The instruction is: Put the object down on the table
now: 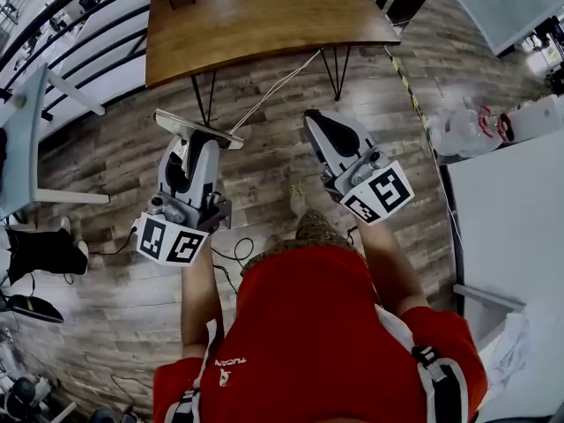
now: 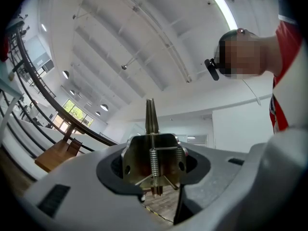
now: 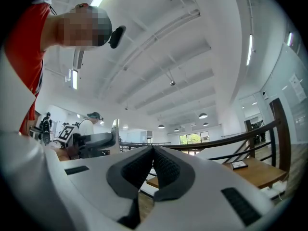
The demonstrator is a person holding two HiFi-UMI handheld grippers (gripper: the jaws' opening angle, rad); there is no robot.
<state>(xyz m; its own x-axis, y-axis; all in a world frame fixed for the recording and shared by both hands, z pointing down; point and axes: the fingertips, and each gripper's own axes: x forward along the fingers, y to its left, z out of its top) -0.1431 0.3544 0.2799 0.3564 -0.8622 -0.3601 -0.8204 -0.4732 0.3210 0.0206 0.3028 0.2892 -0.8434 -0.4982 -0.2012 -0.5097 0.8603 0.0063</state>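
Metal tongs (image 2: 151, 119), squeezed nearly shut on nothing, sit clamped in the left gripper (image 1: 196, 141) over the floor (image 1: 264, 183), short of the table (image 1: 264, 25), so best bet's probably reaching forward and lowering them flat before letting go.

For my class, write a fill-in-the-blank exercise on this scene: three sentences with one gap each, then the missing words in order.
1. The clipboard is clamped in the person's ____ hand-held gripper.
2. The right hand-held gripper has shut jaws that hold ____.
3. The table ahead of the person has a top made of ____.
Missing words: left; nothing; wood.
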